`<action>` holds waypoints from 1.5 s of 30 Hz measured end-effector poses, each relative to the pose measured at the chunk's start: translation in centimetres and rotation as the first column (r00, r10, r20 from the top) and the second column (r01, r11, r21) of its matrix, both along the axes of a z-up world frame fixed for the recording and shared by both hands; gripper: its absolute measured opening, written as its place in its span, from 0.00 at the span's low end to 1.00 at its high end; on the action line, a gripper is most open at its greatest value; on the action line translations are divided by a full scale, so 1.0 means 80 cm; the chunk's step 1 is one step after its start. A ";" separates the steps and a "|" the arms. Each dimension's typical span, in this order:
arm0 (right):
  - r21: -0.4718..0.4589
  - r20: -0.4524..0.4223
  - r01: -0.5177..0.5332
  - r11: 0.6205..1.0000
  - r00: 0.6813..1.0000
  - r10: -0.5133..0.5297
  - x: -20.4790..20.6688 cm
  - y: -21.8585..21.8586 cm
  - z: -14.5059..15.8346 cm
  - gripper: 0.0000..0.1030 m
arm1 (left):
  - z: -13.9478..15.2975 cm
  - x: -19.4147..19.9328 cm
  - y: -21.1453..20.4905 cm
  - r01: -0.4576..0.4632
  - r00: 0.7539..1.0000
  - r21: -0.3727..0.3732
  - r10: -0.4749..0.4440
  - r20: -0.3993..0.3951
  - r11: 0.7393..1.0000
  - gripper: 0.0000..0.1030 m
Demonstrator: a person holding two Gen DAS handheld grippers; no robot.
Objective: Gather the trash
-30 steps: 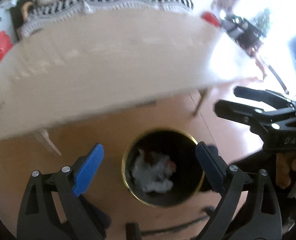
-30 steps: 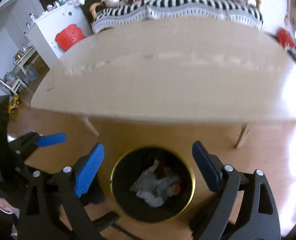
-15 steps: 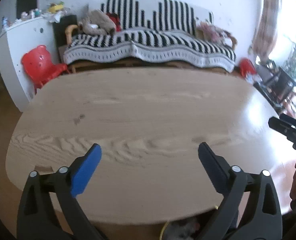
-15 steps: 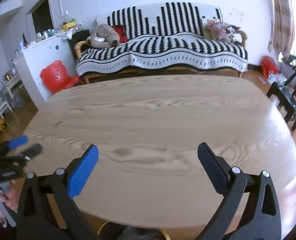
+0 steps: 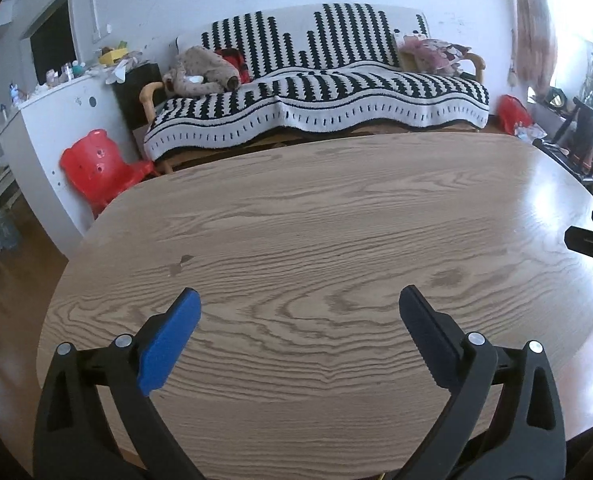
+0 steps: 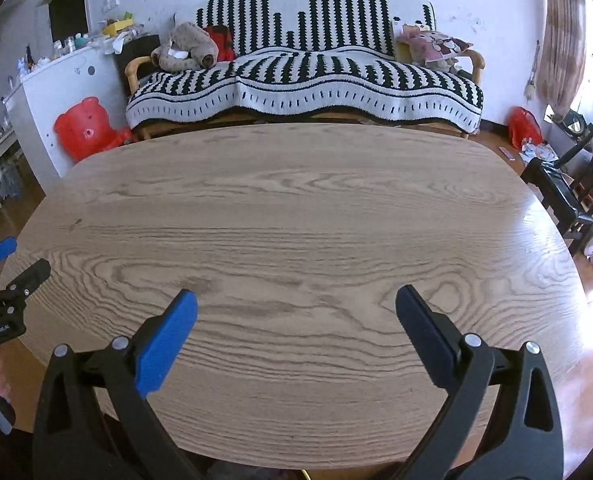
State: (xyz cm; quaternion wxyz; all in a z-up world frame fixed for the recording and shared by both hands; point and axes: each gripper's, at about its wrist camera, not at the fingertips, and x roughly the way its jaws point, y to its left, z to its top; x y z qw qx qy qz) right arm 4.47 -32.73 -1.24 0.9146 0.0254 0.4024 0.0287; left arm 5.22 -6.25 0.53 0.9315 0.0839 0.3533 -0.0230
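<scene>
Both grippers hover over a bare oval wooden table (image 5: 316,240), the left gripper (image 5: 299,312) and right gripper (image 6: 296,310) spread wide, grasping nothing. No trash shows. Only the right wrist view catches faint white lettering on the left tool's body, too small to read, and a black chair (image 6: 568,188).
</scene>
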 end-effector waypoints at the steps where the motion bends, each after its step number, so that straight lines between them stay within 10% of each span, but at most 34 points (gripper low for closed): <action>1: 0.005 -0.005 0.000 1.000 1.000 0.000 -0.002 0.000 -0.001 0.93 | 0.000 0.000 0.001 0.000 1.000 0.002 0.000 0.001 1.000 0.94; 45: 0.043 -0.040 0.017 0.999 0.999 -0.015 -0.013 -0.007 -0.007 0.93 | -0.010 0.008 0.028 -0.065 0.996 -0.082 0.060 -0.066 0.994 0.94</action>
